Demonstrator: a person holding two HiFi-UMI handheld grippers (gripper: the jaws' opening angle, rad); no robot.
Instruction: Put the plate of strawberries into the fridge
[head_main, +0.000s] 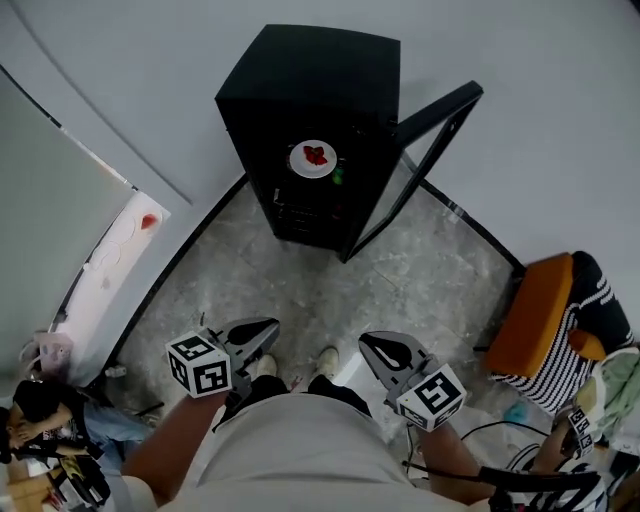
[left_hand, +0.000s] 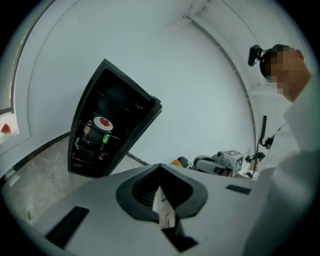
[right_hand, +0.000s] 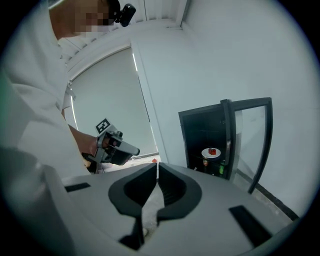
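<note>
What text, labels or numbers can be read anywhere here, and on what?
None readable.
Black-and-white marker cube at the head view's left and the one at its right: square patterns only, no letters.
Small bottles in the black fridge: labels too small.
White plate of strawberries: no print.

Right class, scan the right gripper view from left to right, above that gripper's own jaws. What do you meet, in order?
Person's white sleeve → left gripper → plate of strawberries on a shelf inside the fridge → open fridge door.
</note>
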